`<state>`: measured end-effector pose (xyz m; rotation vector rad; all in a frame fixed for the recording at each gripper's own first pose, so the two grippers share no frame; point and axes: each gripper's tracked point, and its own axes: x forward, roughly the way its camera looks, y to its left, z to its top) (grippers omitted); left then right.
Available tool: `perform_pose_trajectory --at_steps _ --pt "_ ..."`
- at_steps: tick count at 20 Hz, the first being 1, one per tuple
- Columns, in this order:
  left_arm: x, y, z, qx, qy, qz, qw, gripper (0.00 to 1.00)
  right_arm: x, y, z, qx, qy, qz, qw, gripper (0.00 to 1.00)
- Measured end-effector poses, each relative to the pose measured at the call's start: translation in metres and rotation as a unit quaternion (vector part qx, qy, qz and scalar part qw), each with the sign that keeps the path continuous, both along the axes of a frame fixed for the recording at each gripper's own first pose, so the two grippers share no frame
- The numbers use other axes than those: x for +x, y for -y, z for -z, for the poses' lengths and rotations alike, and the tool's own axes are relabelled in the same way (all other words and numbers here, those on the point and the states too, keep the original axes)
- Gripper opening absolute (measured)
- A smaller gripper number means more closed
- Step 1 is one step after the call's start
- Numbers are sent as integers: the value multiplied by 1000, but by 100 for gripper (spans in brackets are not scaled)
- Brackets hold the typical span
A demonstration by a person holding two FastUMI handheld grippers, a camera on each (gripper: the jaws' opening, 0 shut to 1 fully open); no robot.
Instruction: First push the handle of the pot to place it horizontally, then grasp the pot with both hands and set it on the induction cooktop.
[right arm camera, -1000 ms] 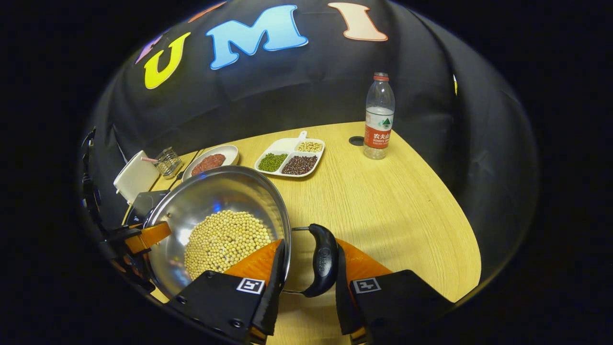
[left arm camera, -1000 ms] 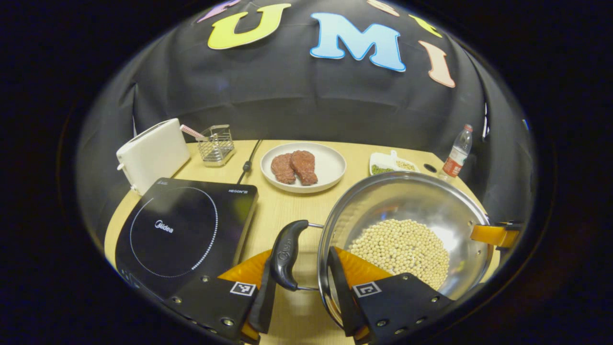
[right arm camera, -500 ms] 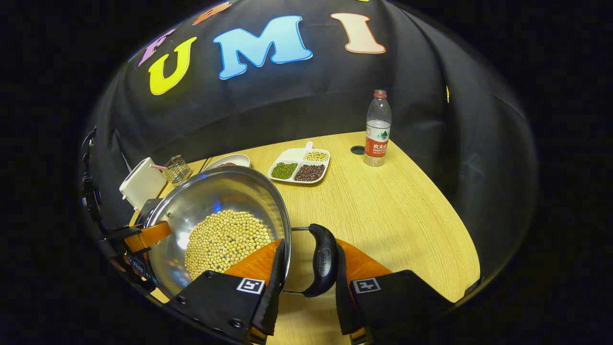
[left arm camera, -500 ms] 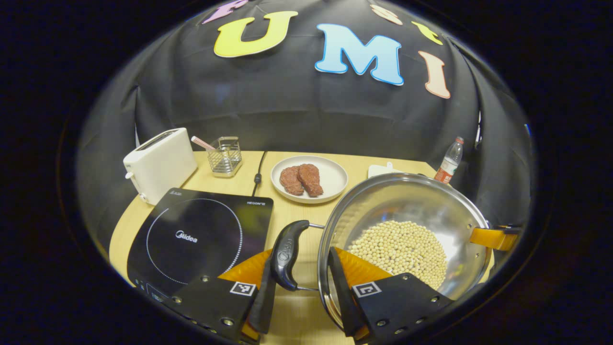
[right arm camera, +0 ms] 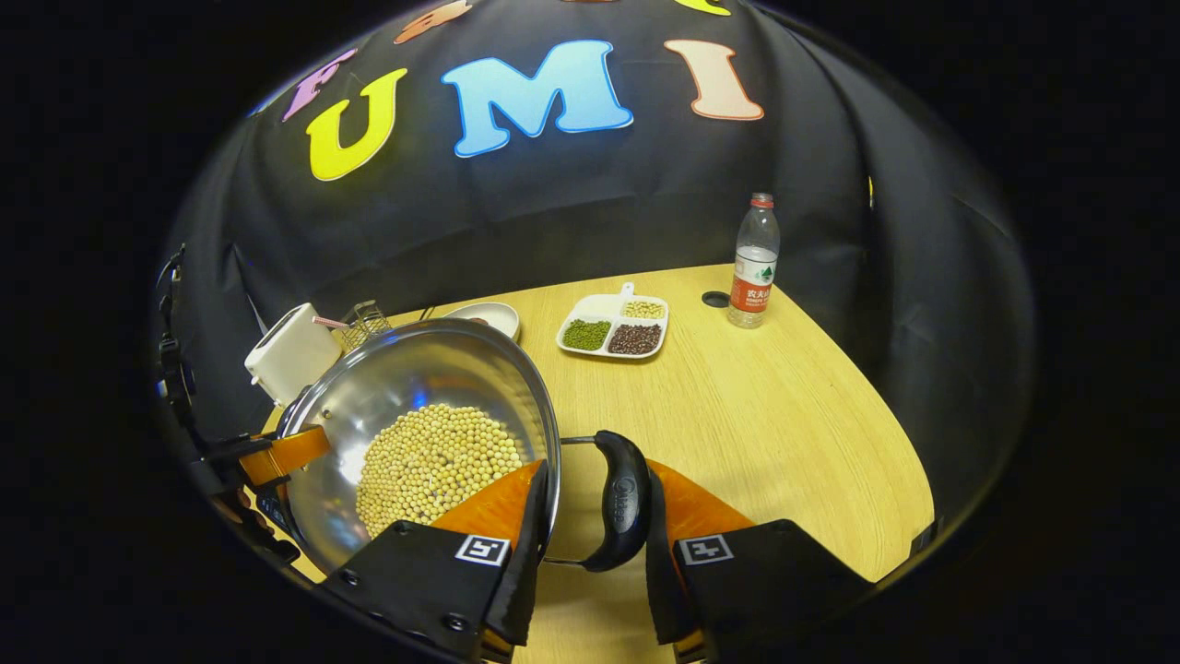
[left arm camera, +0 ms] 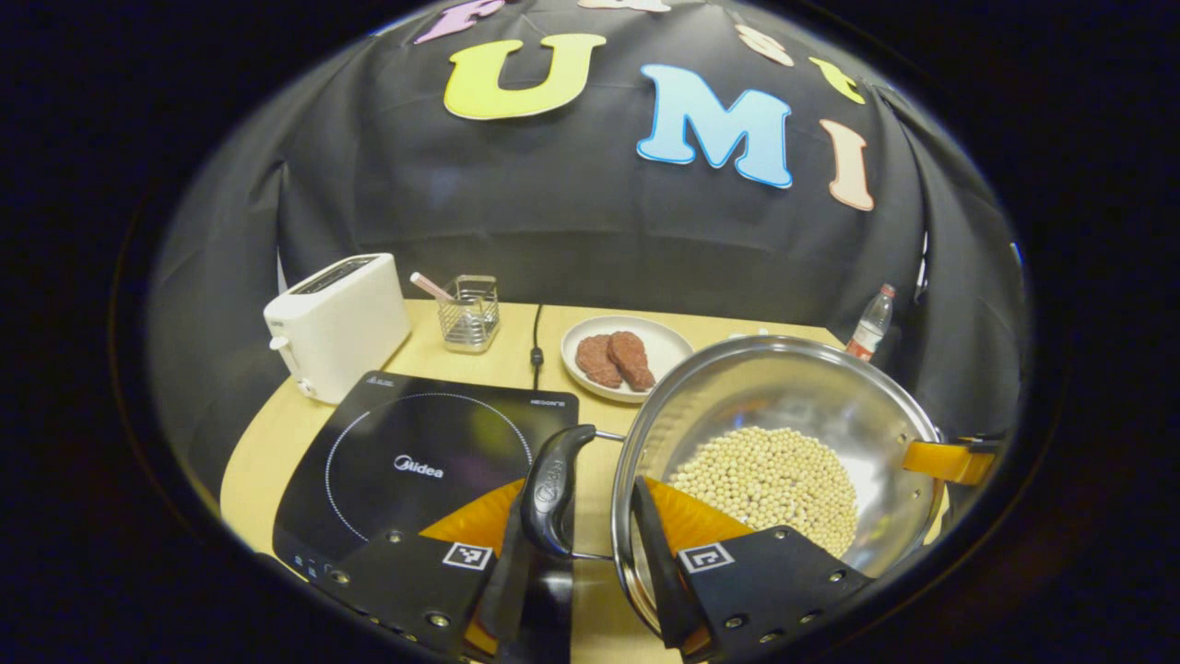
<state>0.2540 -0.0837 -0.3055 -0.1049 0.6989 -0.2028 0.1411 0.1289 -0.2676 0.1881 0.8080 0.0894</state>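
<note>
We are holding the pot [left arm camera: 784, 443] up off the desk [right arm camera: 756, 406]. Our left claw [left arm camera: 576, 544] is squeezing one black handle [left arm camera: 551, 489], our right claw [right arm camera: 590, 526] the other. The cooktop [left arm camera: 415, 452] looks closer than a moment ago, so we are nearly there.

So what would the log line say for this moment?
phase: carry | left gripper: shut on left handle | right gripper: shut on right handle | pot: lifted, beans inside | cooktop: bare
</note>
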Motion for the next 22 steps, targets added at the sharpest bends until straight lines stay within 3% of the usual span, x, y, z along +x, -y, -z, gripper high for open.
perform_pose_trajectory --at_steps 1,18,22 --pt "1 -6 -2 0 2 -1 1000 55 -1 -5 -1 1 1 -1 1000 52" --pt "12 -113 -5 6 1 -24 1000 58 5 -105 -17 20 7 -26 999 48" --pt "19 -136 -5 8 2 -29 1000 58 9 -127 -18 24 8 -30 999 52"
